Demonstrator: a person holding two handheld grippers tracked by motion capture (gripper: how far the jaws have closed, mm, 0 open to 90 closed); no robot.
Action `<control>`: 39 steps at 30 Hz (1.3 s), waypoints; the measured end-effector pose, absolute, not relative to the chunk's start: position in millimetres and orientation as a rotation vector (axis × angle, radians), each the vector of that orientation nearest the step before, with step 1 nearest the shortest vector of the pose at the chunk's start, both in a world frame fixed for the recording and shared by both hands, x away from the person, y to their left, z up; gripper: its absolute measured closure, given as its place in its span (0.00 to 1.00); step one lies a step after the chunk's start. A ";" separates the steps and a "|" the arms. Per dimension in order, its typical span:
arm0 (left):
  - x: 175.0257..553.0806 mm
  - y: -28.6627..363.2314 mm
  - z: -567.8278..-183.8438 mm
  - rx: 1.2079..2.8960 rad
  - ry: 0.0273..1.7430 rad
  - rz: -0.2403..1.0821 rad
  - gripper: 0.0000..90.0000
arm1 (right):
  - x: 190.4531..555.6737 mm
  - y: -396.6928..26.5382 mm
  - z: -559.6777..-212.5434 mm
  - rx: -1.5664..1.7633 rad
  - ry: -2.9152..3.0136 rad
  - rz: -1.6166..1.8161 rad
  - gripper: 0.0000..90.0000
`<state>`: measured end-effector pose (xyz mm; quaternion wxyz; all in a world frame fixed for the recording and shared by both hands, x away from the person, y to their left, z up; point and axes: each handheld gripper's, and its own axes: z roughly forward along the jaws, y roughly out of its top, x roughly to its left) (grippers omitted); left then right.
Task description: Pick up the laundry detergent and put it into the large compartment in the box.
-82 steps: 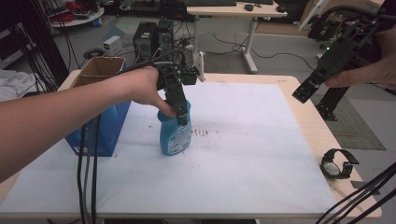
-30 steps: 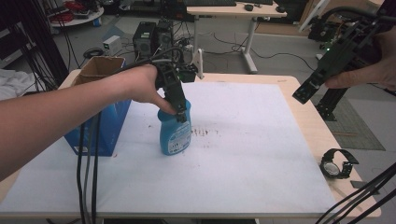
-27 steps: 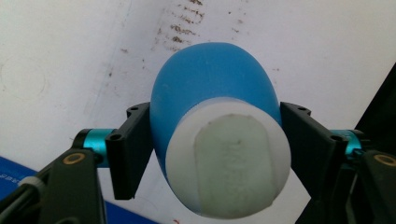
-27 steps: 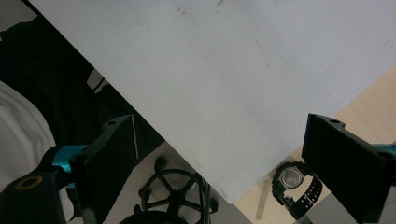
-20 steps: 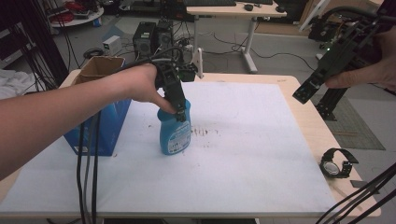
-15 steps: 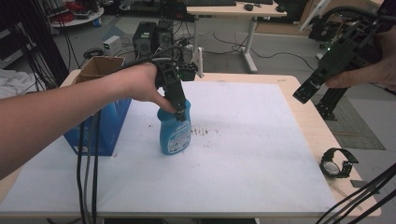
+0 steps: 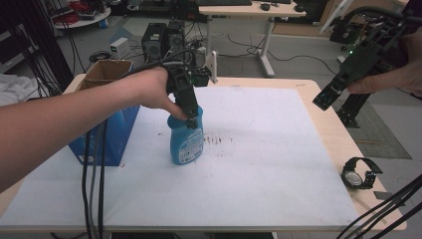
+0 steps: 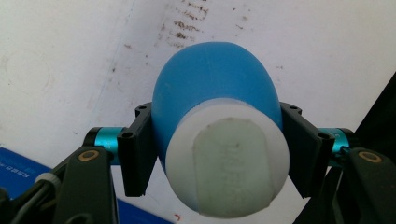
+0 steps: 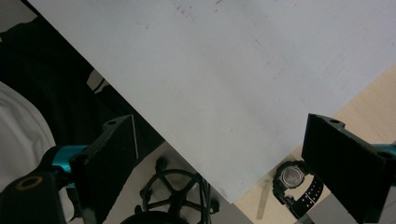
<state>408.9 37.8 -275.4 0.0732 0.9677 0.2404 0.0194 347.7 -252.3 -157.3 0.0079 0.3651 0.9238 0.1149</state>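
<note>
left hand-held gripper (image 7: 191, 121) pinching blue bottle (image 7: 185, 141) mid-table | right hand-held gripper (image 7: 326, 99) spread, seemingly above right edge, near watch (image 7: 359, 173)

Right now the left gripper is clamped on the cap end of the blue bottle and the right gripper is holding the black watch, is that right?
Not quite. The right gripper is open and holds nothing; the black watch lies on the table's near right corner, as the right gripper view shows. The left gripper is indeed clamped on the blue bottle.
</note>
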 end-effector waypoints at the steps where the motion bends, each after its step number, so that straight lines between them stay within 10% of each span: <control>1: 408.9 37.9 -275.5 2.906 0.723 0.058 0.39 | 347.7 -252.5 -157.4 1.140 2.889 0.359 0.11; 39: 407.5 54.9 -248.5 2.893 0.726 0.020 0.41 | 357.6 -248.4 -156.4 1.148 2.899 0.346 0.11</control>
